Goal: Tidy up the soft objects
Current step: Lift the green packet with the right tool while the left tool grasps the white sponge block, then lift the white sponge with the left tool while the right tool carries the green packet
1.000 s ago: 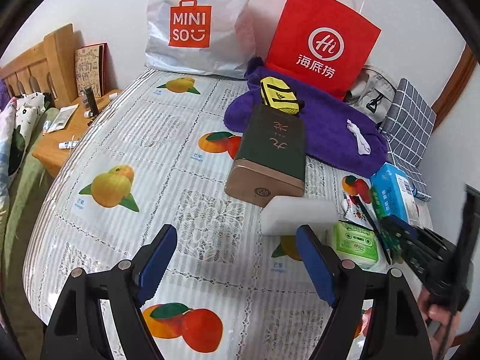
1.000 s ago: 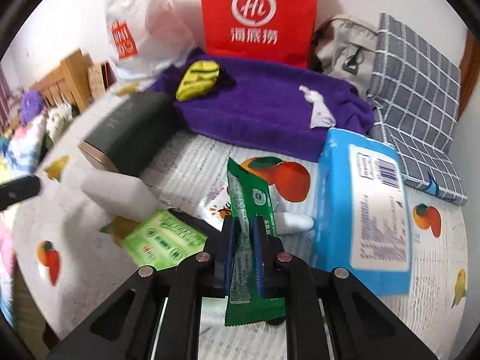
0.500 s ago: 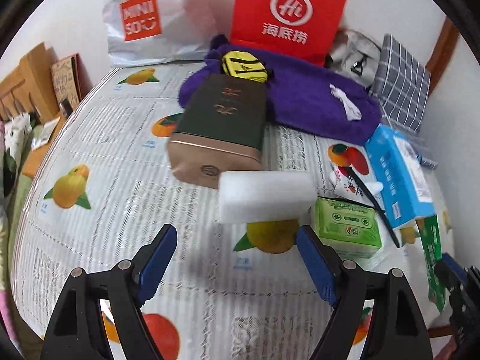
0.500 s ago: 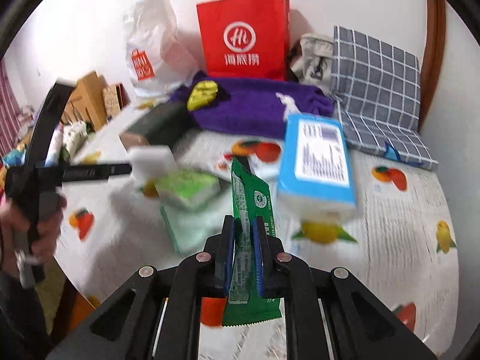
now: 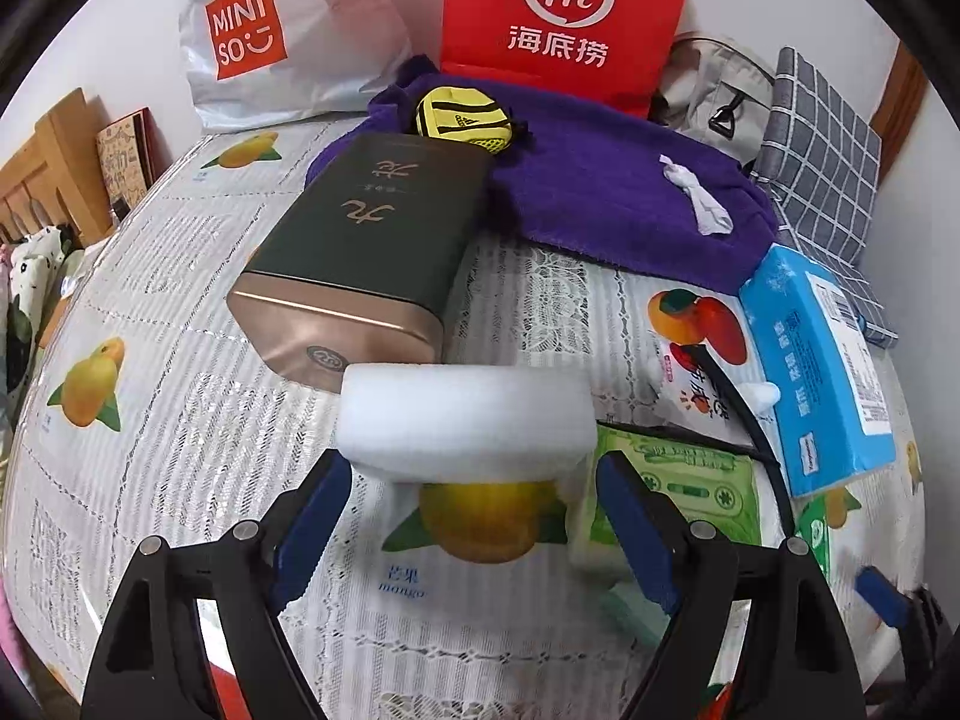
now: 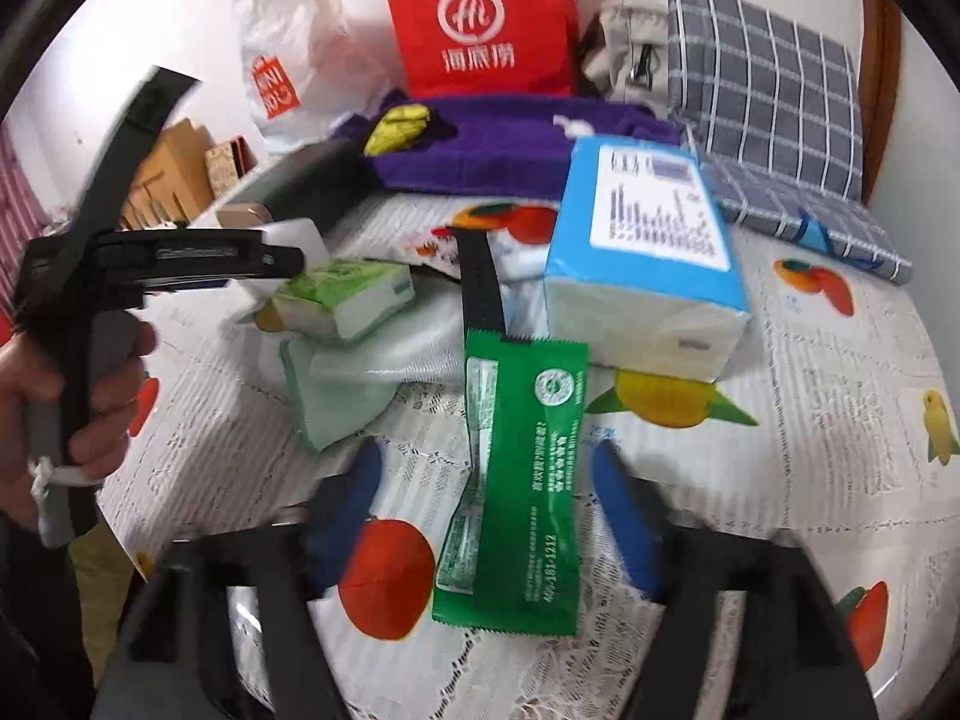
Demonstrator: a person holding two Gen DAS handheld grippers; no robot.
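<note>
Straddling white rectangular foam block (image 5: 467, 414), left gripper (image 5: 471, 522) spread wide. Lying flat between wide-parted right gripper (image 6: 483, 516) fingers: green plastic sachet (image 6: 516, 480).

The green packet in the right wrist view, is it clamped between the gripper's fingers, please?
No, the right gripper is open and the green packet lies on the tablecloth between its spread fingers.

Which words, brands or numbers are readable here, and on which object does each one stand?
"MINISO": white plastic bag.
"Hi" with "海底捞": red paper bag.
"芒果 mango": tablecloth, under a printed fruit.
"400-181-1212": green sachet; its other print is too small.
Gold characters on the dark tin, and the blue tissue pack print: not legible.
</note>
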